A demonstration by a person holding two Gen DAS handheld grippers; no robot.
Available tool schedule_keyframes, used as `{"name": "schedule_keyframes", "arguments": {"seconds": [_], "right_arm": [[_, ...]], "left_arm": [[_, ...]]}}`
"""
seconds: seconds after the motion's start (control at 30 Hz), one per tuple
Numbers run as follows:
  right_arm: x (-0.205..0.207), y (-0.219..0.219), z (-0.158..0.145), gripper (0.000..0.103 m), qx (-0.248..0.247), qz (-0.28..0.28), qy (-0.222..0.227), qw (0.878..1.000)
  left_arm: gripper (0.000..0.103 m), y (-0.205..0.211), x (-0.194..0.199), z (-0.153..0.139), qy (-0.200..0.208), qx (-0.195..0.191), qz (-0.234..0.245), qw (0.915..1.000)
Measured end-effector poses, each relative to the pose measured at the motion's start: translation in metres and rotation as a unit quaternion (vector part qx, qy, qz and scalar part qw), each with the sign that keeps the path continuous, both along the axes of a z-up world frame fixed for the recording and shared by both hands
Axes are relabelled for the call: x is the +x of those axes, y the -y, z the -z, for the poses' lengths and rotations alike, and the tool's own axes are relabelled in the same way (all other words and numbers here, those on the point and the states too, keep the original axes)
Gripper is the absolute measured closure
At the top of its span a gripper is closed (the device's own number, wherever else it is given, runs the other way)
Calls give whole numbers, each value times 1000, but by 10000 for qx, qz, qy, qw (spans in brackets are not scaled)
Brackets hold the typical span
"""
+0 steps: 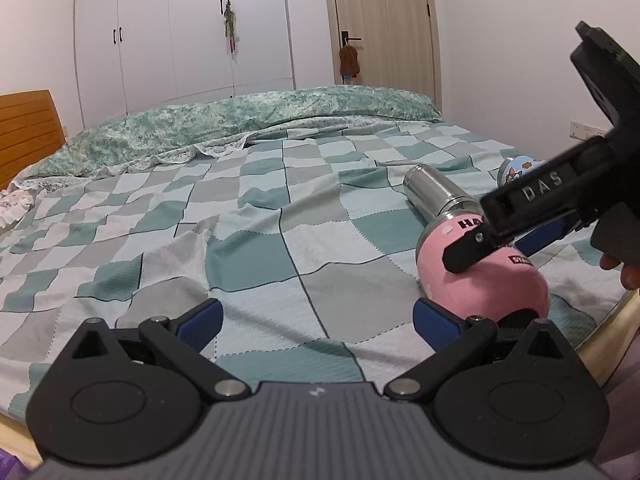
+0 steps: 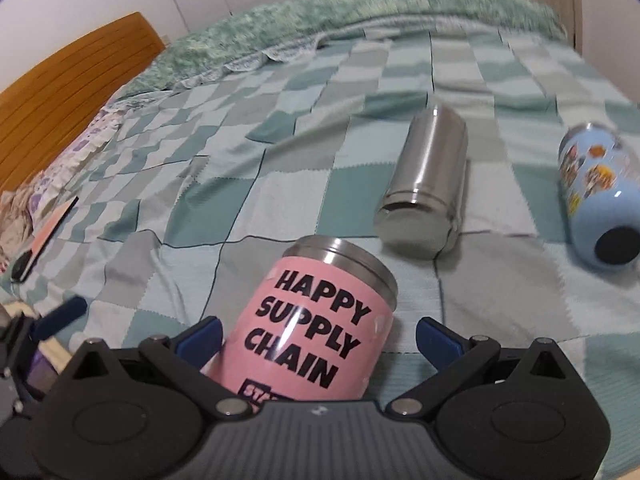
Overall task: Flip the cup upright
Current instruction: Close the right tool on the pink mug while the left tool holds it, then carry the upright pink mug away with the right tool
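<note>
Lower centre of the frame, the right tool (image 2: 318, 334) straddles the toppled pink cup (image 2: 310, 320), fingers spread, not yet pinching; closing, then tilting upright, comes next.

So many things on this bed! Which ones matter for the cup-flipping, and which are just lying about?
In the job: pink cup, lying on its side; right gripper, open around it.

Lying about: steel cup, blue bottle, blanket, left gripper, open and idle.
</note>
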State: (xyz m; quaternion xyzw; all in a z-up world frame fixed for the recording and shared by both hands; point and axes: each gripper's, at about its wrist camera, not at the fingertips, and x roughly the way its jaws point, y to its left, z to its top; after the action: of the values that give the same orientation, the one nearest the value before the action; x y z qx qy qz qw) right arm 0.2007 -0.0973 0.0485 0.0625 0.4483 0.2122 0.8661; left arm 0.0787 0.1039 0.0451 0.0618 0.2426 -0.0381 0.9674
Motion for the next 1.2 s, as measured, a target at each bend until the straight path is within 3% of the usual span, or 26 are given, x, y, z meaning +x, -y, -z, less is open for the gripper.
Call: {"name": "schedule_keyframes", "arguments": {"seconds": [0.17, 0.3, 0.57, 0.67, 0.83, 1.03, 1.2], "right_arm": [[16, -8, 11, 1, 96, 161, -323, 9993], [26, -9, 23, 10, 308, 250, -585, 9975], [26, 0, 25, 14, 736, 160, -486, 9960], [13, 7, 19, 16, 910, 89, -92, 9958], [-13, 3, -7, 19, 1030, -325, 1001, 9891], [-31, -37, -38, 20, 548, -904, 2380, 9655], [-28, -83, -44, 20, 28, -1245, 3029, 9449]], "left_arm": [[0, -6, 4, 5, -12, 9, 18, 10000], [0, -11, 6, 8, -33, -4, 13, 10000], [0, -19, 4, 11, -38, -103, 5, 9999], [0, -20, 1, 10, -14, -130, 6, 9999], [0, -23, -3, 7, 49, -179, -55, 9998], [0, -31, -7, 5, 95, -165, -313, 9993], [0, -40, -6, 8, 84, -138, -575, 9982]]}}
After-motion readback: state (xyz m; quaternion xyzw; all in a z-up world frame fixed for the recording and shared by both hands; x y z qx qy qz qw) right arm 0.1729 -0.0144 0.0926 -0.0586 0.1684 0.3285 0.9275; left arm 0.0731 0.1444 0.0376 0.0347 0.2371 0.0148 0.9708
